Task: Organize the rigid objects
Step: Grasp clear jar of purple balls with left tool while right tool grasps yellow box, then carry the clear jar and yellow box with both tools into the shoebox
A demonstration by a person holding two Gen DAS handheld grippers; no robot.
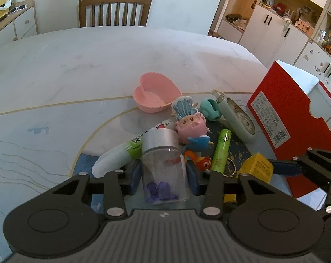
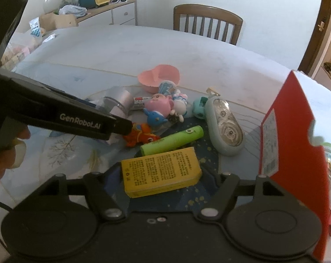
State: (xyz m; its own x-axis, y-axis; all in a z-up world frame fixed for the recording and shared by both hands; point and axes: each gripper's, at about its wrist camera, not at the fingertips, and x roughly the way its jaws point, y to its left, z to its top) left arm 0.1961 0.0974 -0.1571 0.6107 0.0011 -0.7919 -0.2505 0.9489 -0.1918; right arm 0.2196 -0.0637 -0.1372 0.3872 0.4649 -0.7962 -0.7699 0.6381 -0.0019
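Note:
My left gripper (image 1: pixel 163 176) is shut on a clear jar with a silver lid (image 1: pixel 163 164) that holds small purple pieces. The jar also shows in the right wrist view (image 2: pixel 119 104). My right gripper (image 2: pixel 163 178) is shut on a yellow box (image 2: pixel 161 171), which shows in the left wrist view (image 1: pixel 256 168). A pile of small items lies beyond: a green tube (image 2: pixel 172 141), a pink pig toy (image 1: pixel 190 127), a blue whale toy (image 1: pixel 198 142), an orange fish toy (image 2: pixel 139 135) and a mint correction-tape case (image 2: pixel 223 125).
A red open box (image 2: pixel 295 135) stands at the right; it also shows in the left wrist view (image 1: pixel 286 109). A pink heart bowl (image 1: pixel 155 92) sits behind the pile. A white-and-green tube (image 1: pixel 117 157) lies left of the jar. A wooden chair (image 1: pixel 115 11) stands at the far table edge.

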